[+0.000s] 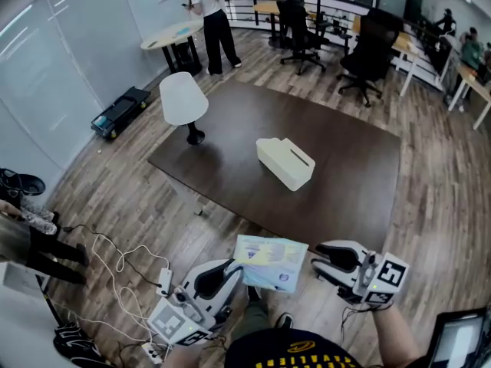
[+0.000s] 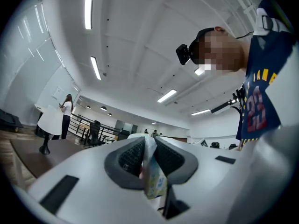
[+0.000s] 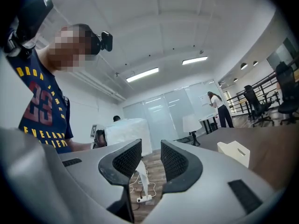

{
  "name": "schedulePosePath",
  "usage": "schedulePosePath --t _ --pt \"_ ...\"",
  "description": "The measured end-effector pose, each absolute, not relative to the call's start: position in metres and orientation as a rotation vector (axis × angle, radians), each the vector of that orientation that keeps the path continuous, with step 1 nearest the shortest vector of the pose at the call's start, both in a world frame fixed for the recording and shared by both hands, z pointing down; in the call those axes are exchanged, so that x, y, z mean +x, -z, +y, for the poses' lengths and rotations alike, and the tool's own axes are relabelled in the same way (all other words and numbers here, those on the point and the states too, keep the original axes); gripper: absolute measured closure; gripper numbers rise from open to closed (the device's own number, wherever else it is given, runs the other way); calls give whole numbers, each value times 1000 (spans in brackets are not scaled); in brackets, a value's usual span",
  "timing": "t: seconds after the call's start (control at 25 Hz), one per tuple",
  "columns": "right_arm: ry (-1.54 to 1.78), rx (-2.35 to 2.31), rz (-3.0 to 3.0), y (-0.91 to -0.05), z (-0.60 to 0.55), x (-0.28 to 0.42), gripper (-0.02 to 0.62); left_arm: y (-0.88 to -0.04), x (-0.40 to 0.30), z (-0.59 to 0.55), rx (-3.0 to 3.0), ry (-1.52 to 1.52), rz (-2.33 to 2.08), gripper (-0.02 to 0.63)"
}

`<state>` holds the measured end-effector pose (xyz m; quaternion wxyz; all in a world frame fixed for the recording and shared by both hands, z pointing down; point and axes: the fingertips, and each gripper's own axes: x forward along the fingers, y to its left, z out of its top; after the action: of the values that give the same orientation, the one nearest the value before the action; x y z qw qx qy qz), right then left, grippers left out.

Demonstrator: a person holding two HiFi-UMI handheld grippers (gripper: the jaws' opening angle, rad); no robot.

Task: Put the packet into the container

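Observation:
A flat pale-blue and yellow packet (image 1: pixel 270 262) hangs low in the head view, in front of the person's body. My left gripper (image 1: pixel 236 271) is shut on its left edge; in the left gripper view the packet (image 2: pixel 152 171) is pinched between the dark pads. My right gripper (image 1: pixel 321 257) stands open just right of the packet, with a clear gap between its pads. From the right gripper view the packet (image 3: pixel 126 135) shows as a white sheet beyond the jaws. The white container (image 1: pixel 285 162) with a slot on top sits on the dark brown table (image 1: pixel 360 182), well ahead of both grippers, and also shows as a white box (image 3: pixel 236 153) at right.
A white lamp-like stand (image 1: pixel 182 98) stands at the table's far left corner. A power strip with white cables (image 1: pixel 165 280) lies on the wooden floor at lower left. Office chairs (image 1: pixel 368 52) and a standing person (image 1: pixel 211 21) are far behind. A tablet screen (image 1: pixel 460 340) is at lower right.

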<state>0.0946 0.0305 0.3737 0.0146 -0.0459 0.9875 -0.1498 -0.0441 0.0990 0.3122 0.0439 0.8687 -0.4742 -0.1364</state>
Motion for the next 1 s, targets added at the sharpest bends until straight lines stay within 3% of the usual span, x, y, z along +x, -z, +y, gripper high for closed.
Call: schedulePosePath --t 0.36,0.48,0.8,0.88,1.0 --pt "693 -323 2918 -369 -47 59 460 -336 -88 15 2702 309 -1386 545" --pt "837 -356 2889 -383 -69 44 389 -354 -98 -4 2734 248 -1330 545" --pt "1175 -268 2729 -396 -109 14 380 -370 -112 -42 2884 92 -1139 545" --pt "1203 -234 2765 -402 -117 6 342 -375 -109 -50 2934 23 -1058 545" --pt "1268 -122 2828 -416 -121 -2 337 -387 -100 -61 2973 -79 -943 545"
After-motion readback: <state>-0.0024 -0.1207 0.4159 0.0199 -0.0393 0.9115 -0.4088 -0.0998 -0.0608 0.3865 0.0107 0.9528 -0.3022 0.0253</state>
